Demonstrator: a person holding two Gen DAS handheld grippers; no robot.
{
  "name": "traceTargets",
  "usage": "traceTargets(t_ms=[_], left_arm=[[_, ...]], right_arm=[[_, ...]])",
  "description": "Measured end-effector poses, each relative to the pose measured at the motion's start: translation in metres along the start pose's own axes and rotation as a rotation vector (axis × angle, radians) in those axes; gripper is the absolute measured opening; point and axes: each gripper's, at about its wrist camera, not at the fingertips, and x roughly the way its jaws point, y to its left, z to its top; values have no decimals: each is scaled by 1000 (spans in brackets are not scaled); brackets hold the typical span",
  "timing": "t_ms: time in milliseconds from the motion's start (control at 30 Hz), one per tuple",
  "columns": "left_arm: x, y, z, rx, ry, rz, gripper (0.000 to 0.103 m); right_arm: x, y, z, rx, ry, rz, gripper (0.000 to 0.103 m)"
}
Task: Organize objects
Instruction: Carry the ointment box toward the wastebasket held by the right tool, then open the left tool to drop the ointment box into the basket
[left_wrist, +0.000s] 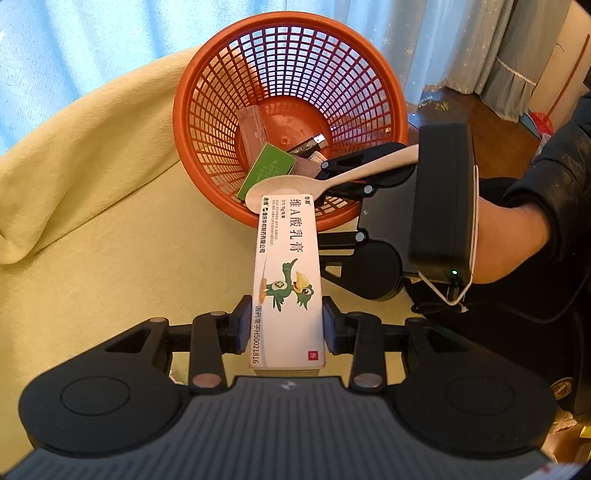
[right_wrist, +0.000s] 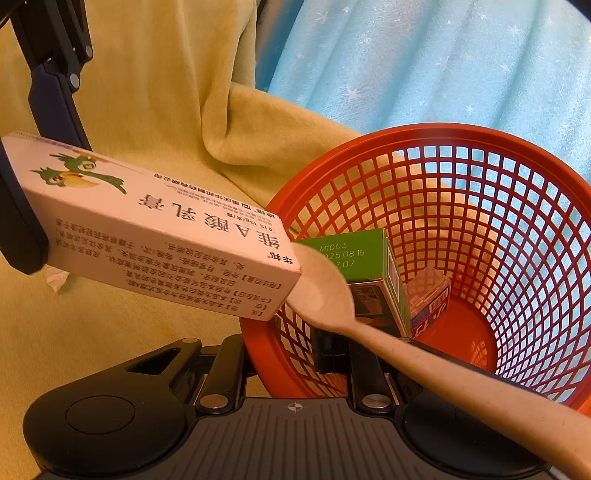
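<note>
My left gripper is shut on a white medicine box printed with a green bird, its blue pads pressing both long sides. The box points at the near rim of an orange mesh basket. My right gripper comes in from the right, shut on the handle of a beige spoon. In the right wrist view the spoon runs up from my right gripper, and its bowl touches the far end of the medicine box over the rim of the basket.
A green box, a clear plastic case and a small dark stick lie in the basket. A yellow-green blanket covers the surface. A blue starred curtain hangs behind. A person's hand holds the right gripper.
</note>
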Motion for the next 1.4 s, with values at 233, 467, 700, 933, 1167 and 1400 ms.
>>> traceTargets(t_ms=[233,467,700,933,1167,1400], left_arm=[[13,2,14,-3,-26,-13,32],[28,10,36,-2,-52,-9,32],[39,8,67,31,-79,-3,32],[46,7,95,46,-94,-12,33],[30,9,98,9,-143,22,33],[6,17,77,-34,-164,84,33]], right_arm=[[0,-1,0,7,-2,0,14],[1,-1,1,12,-4,2,14],[0,1,2,13,-5,4,14],[0,1,2,21,-6,6,14],[0,-4,5,25,-4,10,14],[-3,-2,0,29,-7,9,14]])
